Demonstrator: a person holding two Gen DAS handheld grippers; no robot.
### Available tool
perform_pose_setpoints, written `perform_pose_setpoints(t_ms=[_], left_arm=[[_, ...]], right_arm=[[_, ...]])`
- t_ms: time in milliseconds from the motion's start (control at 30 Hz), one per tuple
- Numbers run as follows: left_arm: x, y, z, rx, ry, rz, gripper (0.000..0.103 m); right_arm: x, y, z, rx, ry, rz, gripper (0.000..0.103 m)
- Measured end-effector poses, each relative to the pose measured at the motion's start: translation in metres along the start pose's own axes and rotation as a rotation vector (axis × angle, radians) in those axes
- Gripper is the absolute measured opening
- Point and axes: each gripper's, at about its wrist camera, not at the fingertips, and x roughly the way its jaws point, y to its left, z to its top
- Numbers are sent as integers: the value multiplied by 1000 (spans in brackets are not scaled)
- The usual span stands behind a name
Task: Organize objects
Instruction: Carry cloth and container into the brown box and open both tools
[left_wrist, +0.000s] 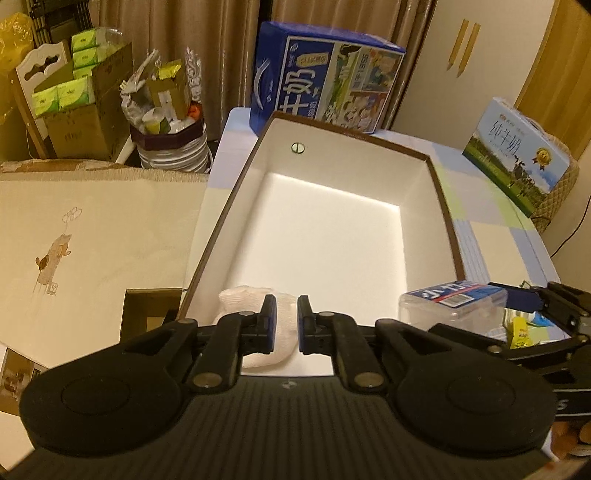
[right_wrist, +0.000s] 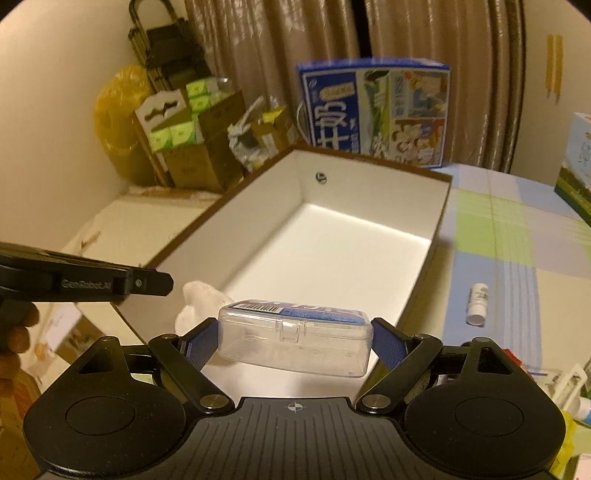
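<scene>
1. Open white box (left_wrist: 325, 236), brown-rimmed, sits on the checked tablecloth (right_wrist: 517, 258).
2. Left gripper (left_wrist: 287, 321): jaws narrowly parted above a white cloth (left_wrist: 243, 297) lying in the box's near corner; whether the pads touch it cannot be told.
3. Right gripper (right_wrist: 293, 341): jaws closed on the ends of a clear plastic case (right_wrist: 295, 341) with a blue label, held over the box's near end.
4. Small white bottle (right_wrist: 477, 304) lies on the tablecloth, right of the box.
5. Blue milk carton (left_wrist: 325, 77) stands behind the box.
</scene>
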Motion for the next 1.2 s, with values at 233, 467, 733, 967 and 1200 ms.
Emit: perform_pose_setpoints(t_ms=[233,467,733,967,1200], left_arm=[[14,8,3,9,29,5,9],[26,11,8,27,50,-3,11],[32,6,9,36,59,-15,23],[24,5,8,26,47,-17,37],[10,1,3,12,44,-21,51]], right_arm=[[34,4,2,-45,60,-28,85],[54,4,5,-92,99,-70,85],[56,5,7,-112,62,-85,85],[31,3,8,-76,28,-45,85],[-6,-2,2,-34,-1,-24,85]])
